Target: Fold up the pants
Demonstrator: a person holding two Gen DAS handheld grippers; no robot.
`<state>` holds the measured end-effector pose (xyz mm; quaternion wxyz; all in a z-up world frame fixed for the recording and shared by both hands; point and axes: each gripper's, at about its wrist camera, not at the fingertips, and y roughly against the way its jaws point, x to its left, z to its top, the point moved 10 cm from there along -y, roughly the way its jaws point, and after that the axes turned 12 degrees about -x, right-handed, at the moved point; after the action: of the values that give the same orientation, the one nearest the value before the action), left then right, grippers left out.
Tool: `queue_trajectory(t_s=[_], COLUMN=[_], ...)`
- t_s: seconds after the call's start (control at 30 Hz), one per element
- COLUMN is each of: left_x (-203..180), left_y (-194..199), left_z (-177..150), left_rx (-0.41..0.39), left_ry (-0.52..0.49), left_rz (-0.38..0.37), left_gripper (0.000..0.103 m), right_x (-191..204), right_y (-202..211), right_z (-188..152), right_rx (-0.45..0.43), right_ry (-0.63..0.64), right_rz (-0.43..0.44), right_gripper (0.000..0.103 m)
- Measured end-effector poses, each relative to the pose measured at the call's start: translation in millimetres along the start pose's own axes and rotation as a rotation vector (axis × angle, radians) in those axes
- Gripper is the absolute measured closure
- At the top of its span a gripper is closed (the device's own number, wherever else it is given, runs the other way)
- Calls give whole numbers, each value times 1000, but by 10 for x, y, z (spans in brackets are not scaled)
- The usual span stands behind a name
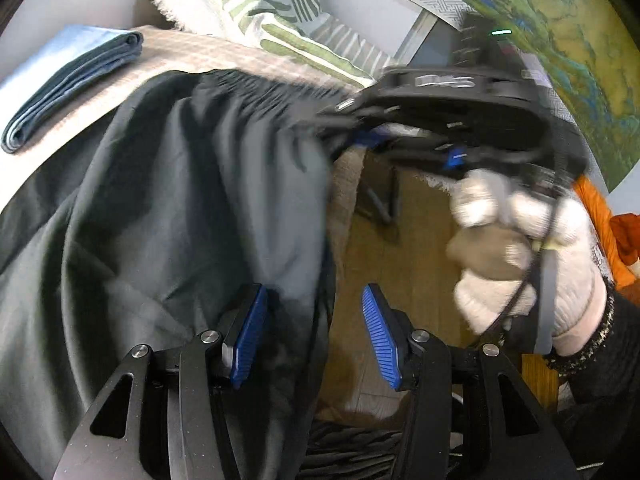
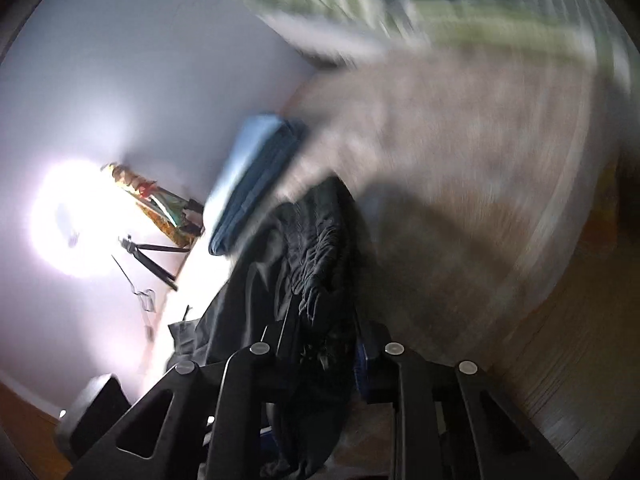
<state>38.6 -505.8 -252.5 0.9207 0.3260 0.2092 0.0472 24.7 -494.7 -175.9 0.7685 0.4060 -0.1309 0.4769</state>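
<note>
Dark grey pants (image 1: pixel 172 208) hang in folds over the edge of a beige bed cover (image 1: pixel 192 54). My left gripper (image 1: pixel 314 332) is open; its blue pads (image 1: pixel 250 332) stand apart, with the pants' edge hanging between them. My right gripper (image 1: pixel 360 136), held by a white-gloved hand (image 1: pixel 520 248), is shut on the pants' gathered waistband at the upper right. In the blurred right wrist view the waistband (image 2: pixel 316 248) is bunched between the closed fingers of the right gripper (image 2: pixel 328 344).
A folded blue cloth (image 1: pixel 72 84) lies on the bed at the far left; it also shows in the right wrist view (image 2: pixel 256 176). A green striped pillow (image 1: pixel 256 4) lies behind. Wooden floor (image 1: pixel 404 256) is below on the right. An orange garment (image 1: pixel 616 232) is at the right edge.
</note>
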Motion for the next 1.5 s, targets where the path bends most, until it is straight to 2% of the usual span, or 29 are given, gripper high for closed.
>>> queue_trajectory(t_s=[0.07, 0.1, 0.2, 0.23, 0.27, 0.33, 0.4, 0.43, 0.5, 0.53, 0.6, 0.67, 0.73, 0.83, 0.93, 1.07, 1.13, 1.17, 1.2, 1.27, 1.3, 1.4, 1.5], left_x=[-25, -37, -6, 33, 77, 258, 521, 647, 908, 1015, 1213, 1331, 1472, 1611, 1667, 1724, 1752, 1769, 1792, 1861, 1880, 1944, 1991], left_y=[144, 227, 540, 715, 869, 1251, 1659, 1815, 2187, 2314, 2634, 2815, 2973, 3082, 3097, 3239, 3360, 3474, 3555, 3712, 3804, 4125, 4439], left_z=[19, 33, 51, 52, 49, 34, -35, -73, -229, -294, -523, -738, -1019, -1417, -1659, -1832, -1919, -1976, -2017, -2111, -2159, -2385, -2630], left_rx=[-24, -38, -80, -103, -125, -178, -230, -249, -276, -283, -297, -300, -293, -279, -273, -296, -309, -324, -338, -365, -380, -420, -456], left_ry=[16, 25, 74, 84, 86, 108, 148, 161, 185, 200, 254, 301, 359, 462, 513, 563, 579, 596, 613, 644, 658, 712, 784], left_rz=[-19, -18, -18, -7, 9, 71, 157, 204, 320, 362, 438, 497, 559, 622, 670, 695, 716, 728, 740, 768, 784, 843, 896], left_gripper=[55, 55, 55, 55, 55, 55, 55, 55, 55, 55, 55, 55, 55, 55, 55, 55, 55, 55, 55, 54, 55, 54, 54], right_x=[-4, -46, -223, -257, -260, -152, 23, 182, 453, 657, 1004, 1402, 1814, 2218, 2563, 2783, 2820, 2829, 2814, 2816, 2844, 2949, 2961], right_y=[132, 133, -3, 7, 40, 141, 176, 181, 104, 29, -116, -345, -656, -1077, -1484, -1862, -1949, -1973, -1987, -2011, -2007, -2072, -2133], right_z=[55, 36, -96, -87, -41, 111, 209, 271, 317, 322, 273, 107, -147, -523, -986, -1500, -1649, -1722, -1776, -1783, -1766, -1626, -1668], right_rx=[-36, -21, 96, 103, 83, 19, -6, -21, -19, -1, 35, 122, 215, 327, 461, 538, 560, 570, 580, 553, 537, 471, 488], right_ry=[79, 108, 111, 126, 163, 291, 361, 400, 445, 464, 504, 553, 622, 692, 712, 821, 847, 859, 867, 883, 888, 911, 933], right_rz=[-54, -79, -119, -139, -162, -215, -198, -167, -96, -29, 63, 181, 281, 349, 424, 404, 402, 401, 396, 382, 383, 343, 320], right_gripper=[83, 82, 73, 68, 61, 60, 60, 59, 47, 41, 40, 34, 33, 33, 33, 33, 43, 67, 84, 95, 99, 100, 99])
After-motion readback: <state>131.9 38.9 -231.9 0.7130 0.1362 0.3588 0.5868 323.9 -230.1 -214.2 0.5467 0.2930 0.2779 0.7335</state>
